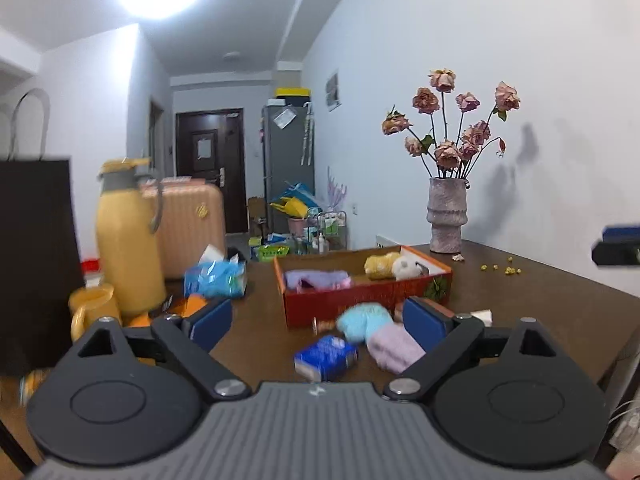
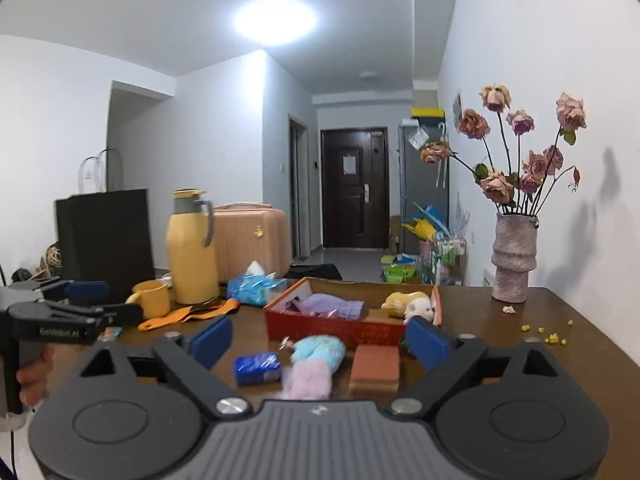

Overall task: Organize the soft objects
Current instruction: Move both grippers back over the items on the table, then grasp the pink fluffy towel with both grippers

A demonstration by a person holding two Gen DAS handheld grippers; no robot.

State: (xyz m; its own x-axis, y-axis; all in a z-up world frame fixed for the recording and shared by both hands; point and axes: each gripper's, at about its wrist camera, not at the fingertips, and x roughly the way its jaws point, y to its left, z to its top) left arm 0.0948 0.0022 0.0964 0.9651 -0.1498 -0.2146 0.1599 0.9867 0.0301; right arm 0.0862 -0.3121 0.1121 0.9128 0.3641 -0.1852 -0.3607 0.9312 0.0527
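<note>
An open red cardboard box (image 1: 360,304) (image 2: 332,330) sits mid-table. It holds a purple cloth (image 1: 316,280) (image 2: 332,306), a yellow plush (image 1: 382,266) (image 2: 402,300) and a white plush (image 1: 406,268) (image 2: 420,308). In front of the box lie a light blue fluffy piece (image 1: 364,320) (image 2: 320,350), a pink fluffy piece (image 1: 394,346) (image 2: 308,380), and a blue packet (image 1: 326,358) (image 2: 258,368). My left gripper (image 1: 319,320) (image 2: 104,302) is open and empty just short of them. My right gripper (image 2: 320,340) (image 1: 620,242) is also open and holds nothing.
A brown block (image 2: 376,366) lies beside the pink piece. At the left stand a yellow thermos (image 2: 192,248), a yellow mug (image 2: 152,298), a black paper bag (image 2: 104,236) and a blue tissue pack (image 2: 256,286). A vase of dried roses (image 2: 514,260) stands by the right wall.
</note>
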